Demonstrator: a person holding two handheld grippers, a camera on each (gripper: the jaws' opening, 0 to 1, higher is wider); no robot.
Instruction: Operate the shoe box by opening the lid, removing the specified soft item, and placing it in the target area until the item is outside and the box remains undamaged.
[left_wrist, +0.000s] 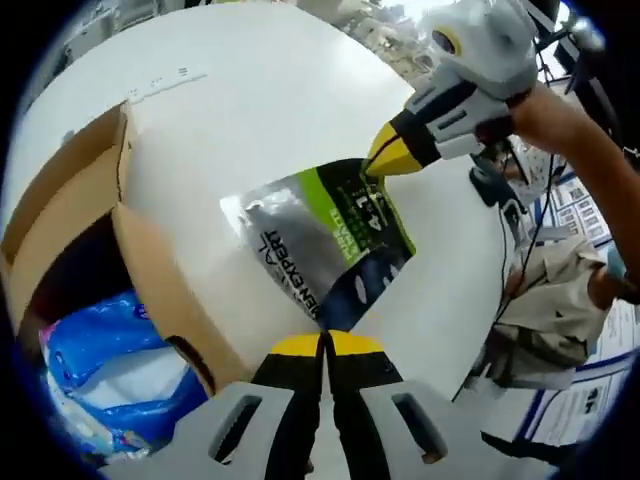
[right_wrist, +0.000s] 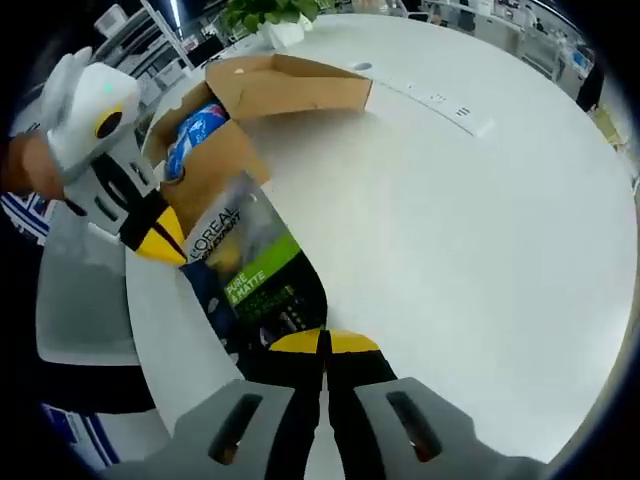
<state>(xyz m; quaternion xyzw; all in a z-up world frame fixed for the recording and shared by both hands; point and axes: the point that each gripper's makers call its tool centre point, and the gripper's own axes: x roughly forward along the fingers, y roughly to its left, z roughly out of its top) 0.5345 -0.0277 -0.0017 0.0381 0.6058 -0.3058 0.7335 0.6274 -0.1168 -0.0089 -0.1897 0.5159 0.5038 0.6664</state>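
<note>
A grey, green and dark soft pouch is stretched over the white table, outside the box. My left gripper is shut on its dark end. The right gripper comes in from the upper right and pinches the green end. In the right gripper view the pouch runs from my right gripper, shut on it, to the left gripper clamped on its grey end. The open cardboard shoe box stands at the left with blue packets inside; the box also appears beyond the pouch.
A wide bare stretch of white table lies to the right of the pouch. A socket strip is set in the tabletop. A grey chair stands at the table's edge. A person's arm holds the right gripper.
</note>
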